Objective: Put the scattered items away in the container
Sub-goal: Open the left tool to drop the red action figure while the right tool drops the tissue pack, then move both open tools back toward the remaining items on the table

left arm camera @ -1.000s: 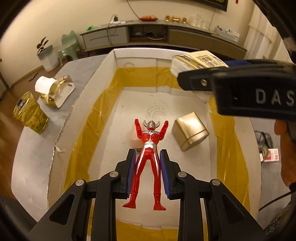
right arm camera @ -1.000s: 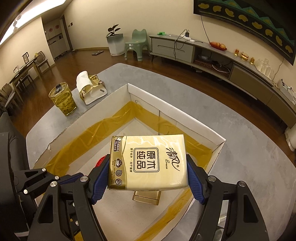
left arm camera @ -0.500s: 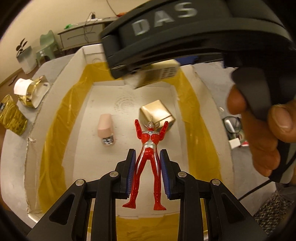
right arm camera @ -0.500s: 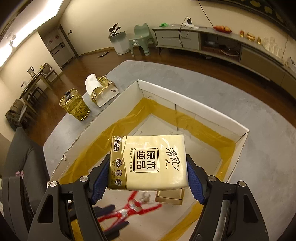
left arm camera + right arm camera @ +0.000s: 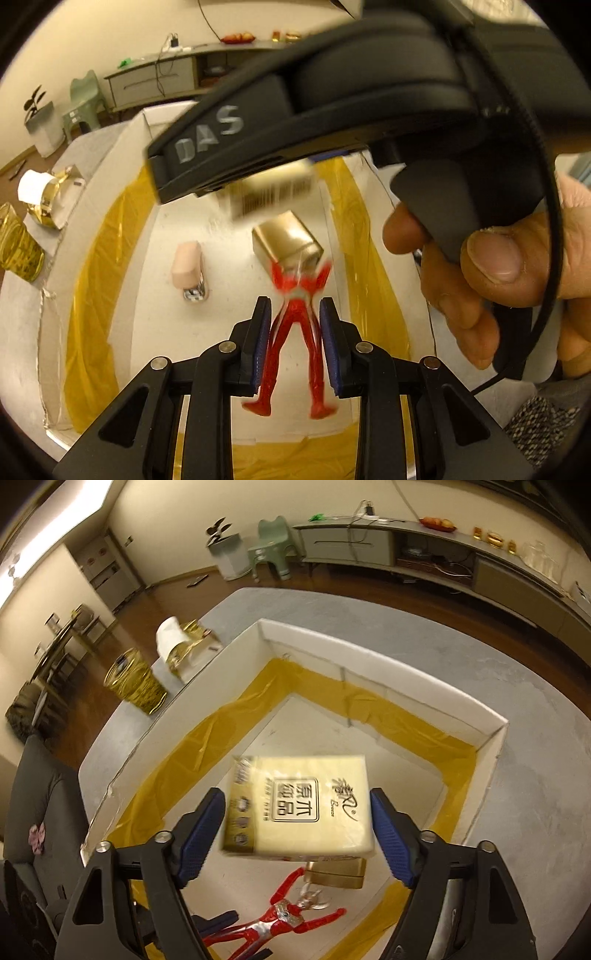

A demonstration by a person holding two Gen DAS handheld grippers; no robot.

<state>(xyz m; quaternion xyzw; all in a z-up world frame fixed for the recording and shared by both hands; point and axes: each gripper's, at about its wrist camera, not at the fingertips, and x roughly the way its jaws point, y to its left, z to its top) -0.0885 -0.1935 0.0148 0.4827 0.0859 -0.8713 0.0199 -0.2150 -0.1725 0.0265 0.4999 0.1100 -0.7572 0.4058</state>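
While poised over the box (image 5: 384, 686), left gripper (image 5: 293, 332) released around figure (image 5: 295, 325), right gripper (image 5: 297, 812) released beside tissue pack (image 5: 299, 808).

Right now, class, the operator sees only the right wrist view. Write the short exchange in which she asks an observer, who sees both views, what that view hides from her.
Operator: Is anything in the box hidden behind my pack?
Observer: Yes, a pink item lies on the floor, beside the gold tin but apart from it.
Operator: Where are the figure's legs?
Observer: Between the fingers of the left hand-held gripper.
Operator: What is under my pack?
Observer: A barcode is printed on its underside.
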